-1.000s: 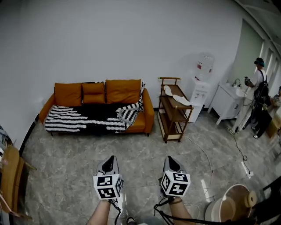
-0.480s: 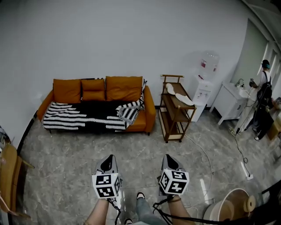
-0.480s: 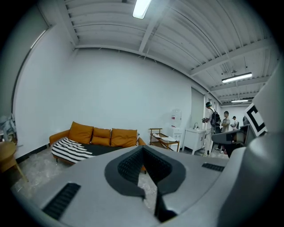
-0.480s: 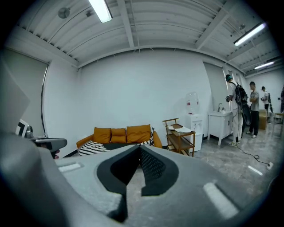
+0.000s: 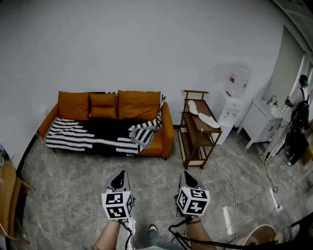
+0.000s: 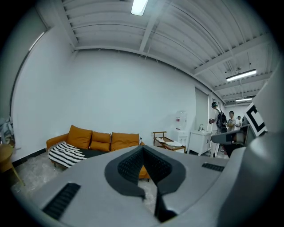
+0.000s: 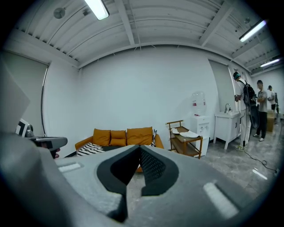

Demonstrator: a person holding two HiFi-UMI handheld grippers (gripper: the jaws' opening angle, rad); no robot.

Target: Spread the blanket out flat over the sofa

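Jaws of the left gripper point(image 5: 121, 177) and right gripper point(image 5: 187, 176) are pressed together, with nothing held. Well beyond them, the blanket point(image 5: 93, 135) is draped on the sofa point(image 5: 138, 103), bunched at its right end. It is judged soft and light, and best pinched at that bunched edge.

Ceiling tube lamps point(image 7: 98, 8) light my room evenly and brightly; the pale wall point(image 5: 146, 44) looks flat, shadows are faint, and fisheye bending darkens my gripper views' corners.
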